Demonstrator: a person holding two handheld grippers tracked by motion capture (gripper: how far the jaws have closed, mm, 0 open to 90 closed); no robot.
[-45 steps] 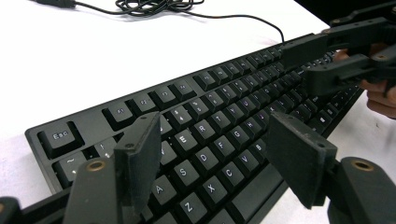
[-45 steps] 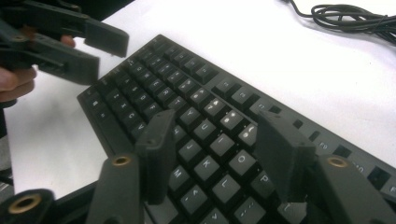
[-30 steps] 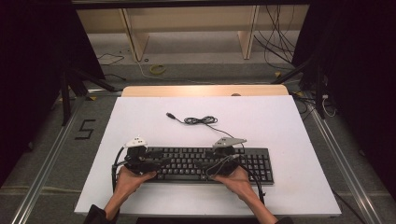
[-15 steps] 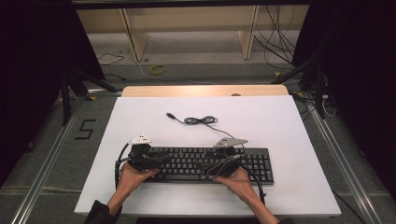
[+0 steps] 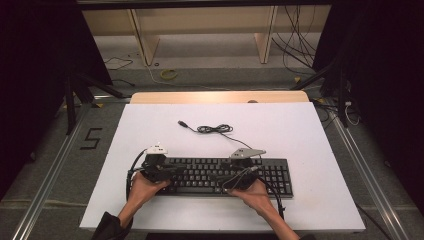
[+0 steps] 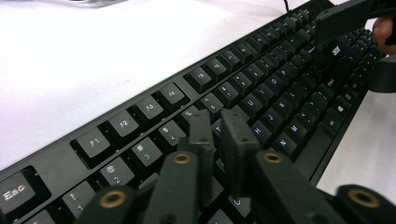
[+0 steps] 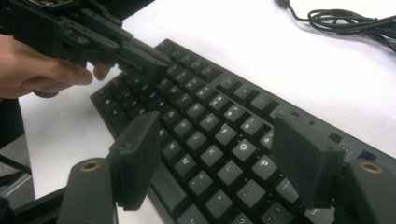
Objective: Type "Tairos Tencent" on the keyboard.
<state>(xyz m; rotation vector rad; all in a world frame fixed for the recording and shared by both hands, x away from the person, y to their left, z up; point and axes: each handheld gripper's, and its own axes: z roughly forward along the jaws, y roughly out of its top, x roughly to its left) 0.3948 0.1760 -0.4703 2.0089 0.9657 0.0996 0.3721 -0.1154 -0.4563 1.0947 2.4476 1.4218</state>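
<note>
One black keyboard point(image 5: 220, 175) lies on the white worktop point(image 5: 300, 135), directly under both sets of fingers. The left gripper point(image 6: 219, 133) has its fingers clenched together on nothing, tips over the number and letter rows, probably pressing a key. The right gripper point(image 7: 219, 158) hangs released above the right-hand letters. Press straight down, one key at a time. One coiled cable point(image 5: 212, 129) lies beyond the fingers.

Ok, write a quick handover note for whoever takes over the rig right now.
Left gripper: jaws almost shut, nothing between them, tips over the keyboard's left letter keys.
Right gripper: jaws wide open, holding nothing, above the right letter keys.
The keyboard lies flat at the near edge of the white table; its cable lies loosely coiled behind it, plug free.
Done: both grippers at the keys.
Left: whether any key is pressed cannot be told.
</note>
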